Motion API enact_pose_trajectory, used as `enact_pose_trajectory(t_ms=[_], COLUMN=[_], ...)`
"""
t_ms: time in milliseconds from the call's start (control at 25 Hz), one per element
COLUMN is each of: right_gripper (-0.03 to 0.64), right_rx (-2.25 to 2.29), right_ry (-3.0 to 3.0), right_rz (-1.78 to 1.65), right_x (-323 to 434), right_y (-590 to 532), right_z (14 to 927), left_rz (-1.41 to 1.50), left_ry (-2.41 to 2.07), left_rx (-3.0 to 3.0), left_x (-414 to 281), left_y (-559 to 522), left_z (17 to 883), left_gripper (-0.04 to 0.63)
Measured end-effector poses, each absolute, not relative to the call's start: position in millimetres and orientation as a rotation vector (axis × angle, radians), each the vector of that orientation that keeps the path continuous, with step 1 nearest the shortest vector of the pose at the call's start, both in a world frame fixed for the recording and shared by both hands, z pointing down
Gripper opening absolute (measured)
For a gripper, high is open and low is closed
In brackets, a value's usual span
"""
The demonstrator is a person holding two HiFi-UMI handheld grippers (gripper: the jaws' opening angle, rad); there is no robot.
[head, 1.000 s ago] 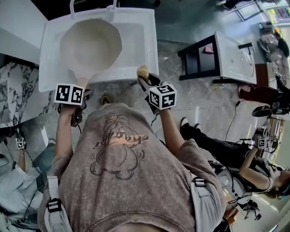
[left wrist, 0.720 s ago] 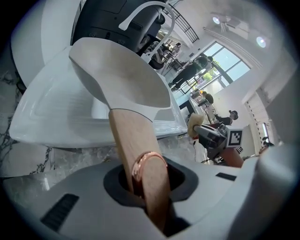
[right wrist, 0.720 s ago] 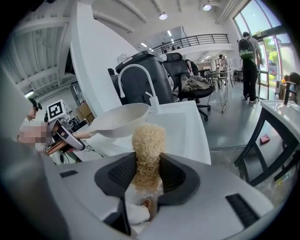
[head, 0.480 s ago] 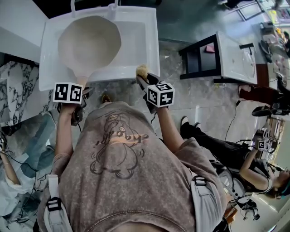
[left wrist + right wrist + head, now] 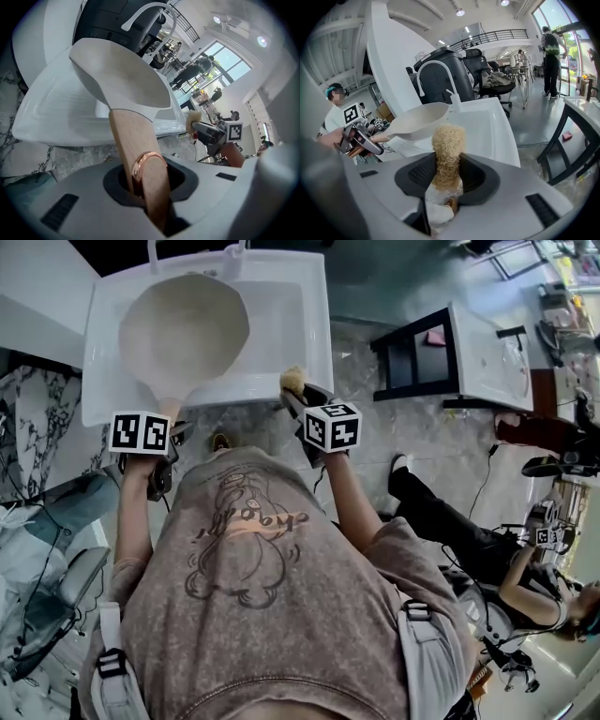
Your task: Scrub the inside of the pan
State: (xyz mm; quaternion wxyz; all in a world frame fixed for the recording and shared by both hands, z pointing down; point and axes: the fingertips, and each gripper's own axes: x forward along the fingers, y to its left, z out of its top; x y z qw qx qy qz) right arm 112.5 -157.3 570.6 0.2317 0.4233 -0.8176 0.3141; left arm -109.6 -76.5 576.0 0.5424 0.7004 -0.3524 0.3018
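- The left gripper (image 5: 145, 183) has its jaws shut tight on the wooden handle (image 5: 133, 140), near the copper ring. I judge this steadies the pan for scrubbing.
- The pan (image 5: 185, 326) hangs tilted above the sink (image 5: 314, 329), its open side facing up toward the head view, probably so drips fall into the basin.
- The head view shows the pan's inside as plain and pale, and I cannot tell whether any dirt is there. The marker cube hides most of the handle in that view.
- The right gripper (image 5: 447, 180) is clamped on the scrubber (image 5: 447, 140), with the tuft sticking forward, ready to rub.
- The scrubber sits by the sink's front rim, apart from the pan, so scrubbing looks not yet begun.
- A white scrap below the scrubber, between the jaws, is hard to make out.
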Motion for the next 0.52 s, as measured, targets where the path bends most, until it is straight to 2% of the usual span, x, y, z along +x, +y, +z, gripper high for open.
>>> enact_pose_trajectory(t_ms=[520], right_gripper=[0.156], right_rx=[1.145], right_ry=[-2.248], right_rz=[0.85], right_x=[105.9], right_y=[-159.4], right_z=[573.8], left_rz=[0.697], left_ry=[-0.821], left_rx=[1.666], left_x=[-109.0], left_y=[-73.2], left_z=[576.9], left_gripper=[0.077])
